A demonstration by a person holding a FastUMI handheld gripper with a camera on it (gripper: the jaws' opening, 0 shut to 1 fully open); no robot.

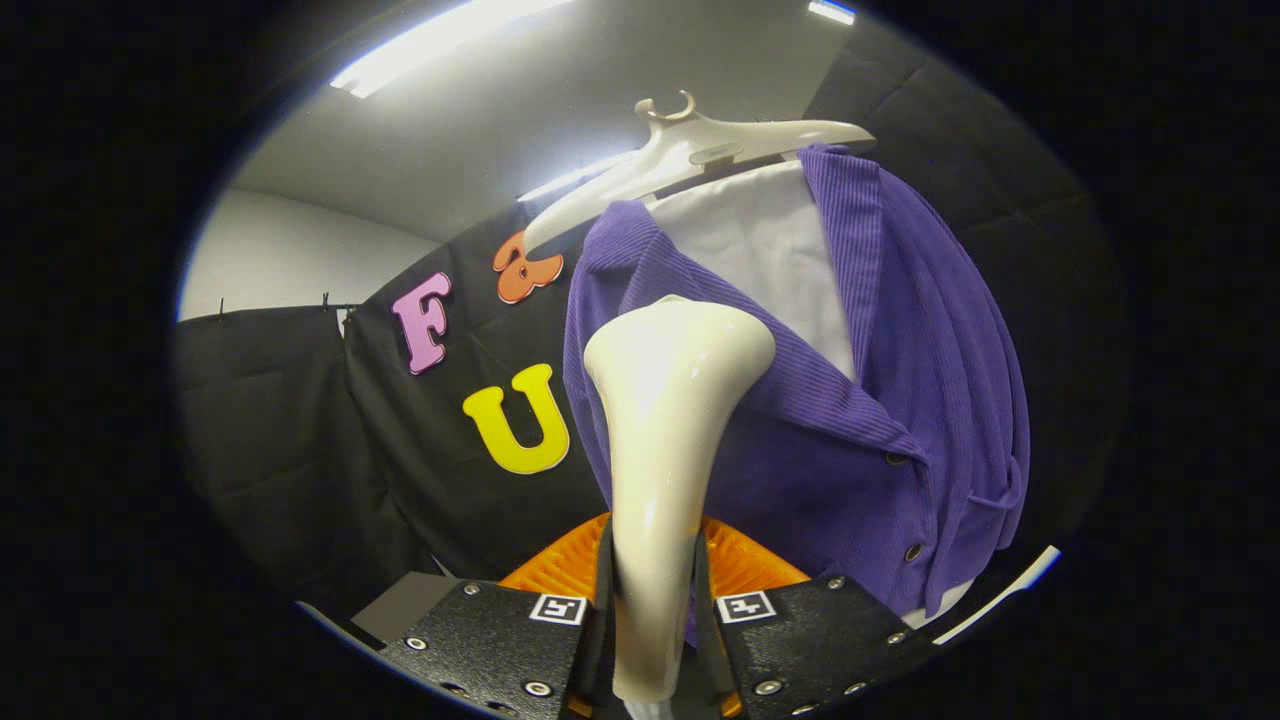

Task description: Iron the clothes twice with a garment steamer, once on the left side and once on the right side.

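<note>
A cream garment steamer [665,420] stands up between my fingers, handle clamped by both pads, and my gripper [652,590] is shut on it. Its wide head reaches the left front panel of a purple ribbed cardigan [880,380]. The cardigan hangs over a white shirt [765,250] on a pale plastic hanger [690,150], just beyond the steamer head. Whether the head touches the cloth I cannot tell. Dark buttons run down the cardigan's right front edge.
Black booth cloth [330,440] hangs behind and to the left of the garment. A white wall and ceiling lights lie above it. A white edge [1000,590] shows low on the right beneath the cardigan hem.
</note>
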